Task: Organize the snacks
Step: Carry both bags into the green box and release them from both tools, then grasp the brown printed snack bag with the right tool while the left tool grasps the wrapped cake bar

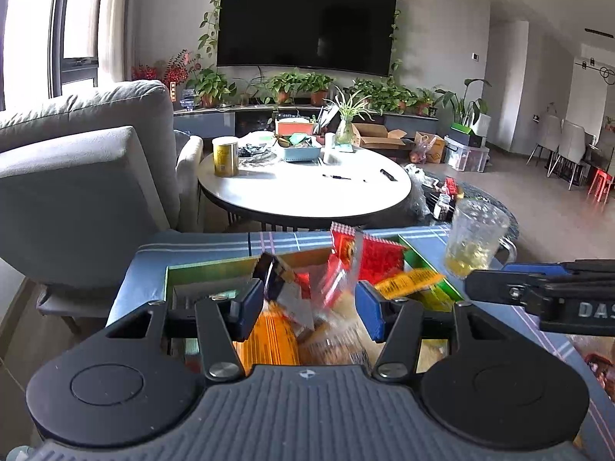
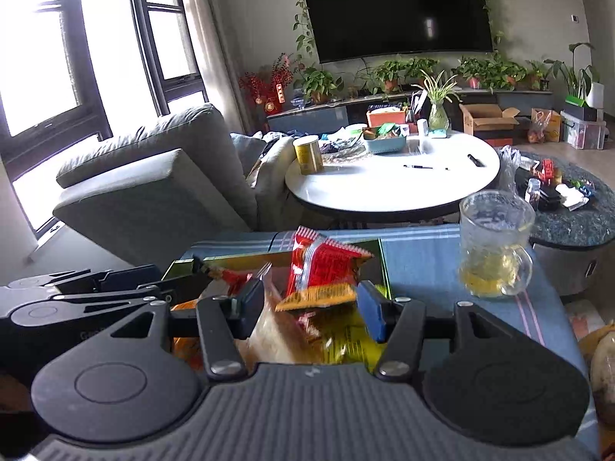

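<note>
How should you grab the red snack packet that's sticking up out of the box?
Pinch the red snack packet by its crimped top edge, coming from above. It stands tilted, highest in the pile of snacks in the green box, so that flat, thin edge is free while its lower part is buried. The right gripper, open, looks nearest. Stay clear of the glass mug.

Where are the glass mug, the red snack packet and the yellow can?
glass mug (image 2: pixel 496 246), right wrist view, on its clear wall.
red snack packet (image 2: pixel 323 265), right wrist view, on its front.
yellow can (image 1: pixel 226 157), left wrist view, on its side.
</note>
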The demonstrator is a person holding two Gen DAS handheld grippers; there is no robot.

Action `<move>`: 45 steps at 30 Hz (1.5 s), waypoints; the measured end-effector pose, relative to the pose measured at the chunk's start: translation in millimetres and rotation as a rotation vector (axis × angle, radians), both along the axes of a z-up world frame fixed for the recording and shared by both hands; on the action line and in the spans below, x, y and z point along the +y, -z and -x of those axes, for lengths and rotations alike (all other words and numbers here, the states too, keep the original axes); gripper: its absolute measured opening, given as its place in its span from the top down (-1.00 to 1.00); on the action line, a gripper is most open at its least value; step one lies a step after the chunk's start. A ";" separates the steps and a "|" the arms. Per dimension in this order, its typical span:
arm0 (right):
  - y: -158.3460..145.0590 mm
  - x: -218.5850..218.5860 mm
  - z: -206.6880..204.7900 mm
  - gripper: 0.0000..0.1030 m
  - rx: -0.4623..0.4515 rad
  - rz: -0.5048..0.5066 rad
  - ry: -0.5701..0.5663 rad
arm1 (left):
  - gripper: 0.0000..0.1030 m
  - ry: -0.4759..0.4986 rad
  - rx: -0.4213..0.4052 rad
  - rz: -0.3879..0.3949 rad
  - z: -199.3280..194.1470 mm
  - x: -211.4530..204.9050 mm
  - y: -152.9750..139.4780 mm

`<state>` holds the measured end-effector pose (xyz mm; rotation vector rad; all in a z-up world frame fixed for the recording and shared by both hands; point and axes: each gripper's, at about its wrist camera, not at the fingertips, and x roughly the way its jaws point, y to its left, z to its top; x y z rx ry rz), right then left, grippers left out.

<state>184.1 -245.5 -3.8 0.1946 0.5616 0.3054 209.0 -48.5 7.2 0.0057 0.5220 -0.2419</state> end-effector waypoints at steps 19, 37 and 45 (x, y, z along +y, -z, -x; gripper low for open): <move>57.6 -21.7 132.9 -0.37 0.224 0.129 -0.143 | 0.02 -0.011 0.094 0.075 74.1 8.6 18.4; 92.5 -0.9 167.8 -0.33 0.279 0.311 -0.228 | 0.02 -0.005 0.127 0.089 117.3 10.3 25.0; 45.6 -35.5 159.7 -0.32 0.111 0.149 -0.068 | -0.06 0.034 0.158 0.054 111.2 -12.8 33.3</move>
